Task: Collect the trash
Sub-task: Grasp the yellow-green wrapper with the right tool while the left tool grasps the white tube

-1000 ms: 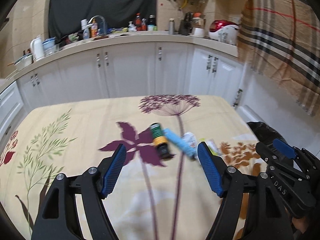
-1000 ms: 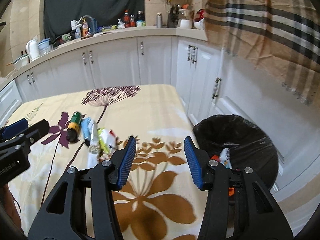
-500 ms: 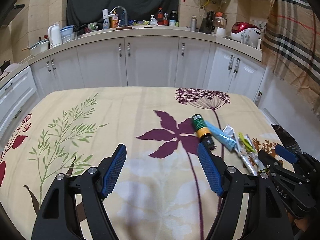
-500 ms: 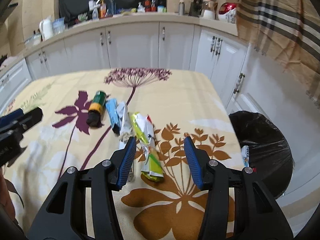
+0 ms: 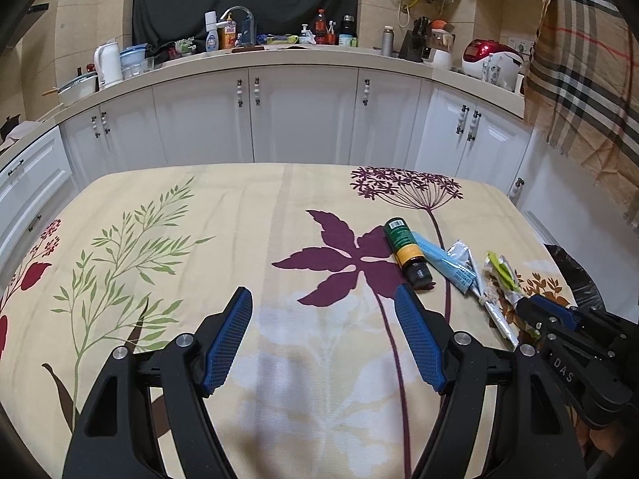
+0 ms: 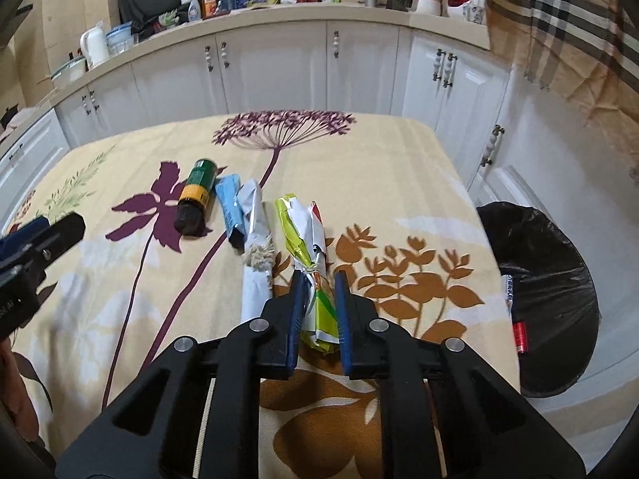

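Observation:
Four pieces of trash lie in a row on the floral tablecloth [image 5: 223, 215]: a green and yellow bottle [image 5: 405, 245] [image 6: 195, 191], a blue packet [image 5: 443, 261] [image 6: 229, 203], a silver wrapper [image 5: 463, 253] [image 6: 253, 215] and a green and yellow wrapper [image 5: 501, 273] [image 6: 297, 223]. My right gripper [image 6: 318, 279] [image 5: 535, 307] is closing; its blue pads press both sides of the green and yellow wrapper's near end. My left gripper [image 5: 322, 295] [image 6: 44, 231] hovers open over bare cloth, left of the bottle, with nothing between its fingers.
A bin lined with a black bag [image 6: 551, 279] [image 5: 575, 275] stands on the floor off the table's right edge, with some trash inside. White cabinets [image 5: 303, 115] under a cluttered counter run behind the table. A plaid cloth [image 6: 567, 20] hangs at the upper right.
My right gripper swung left from the bin to the trash row, dropped over the green and yellow wrapper and closed on it. My left gripper shifted left, away from the bottle, still open.

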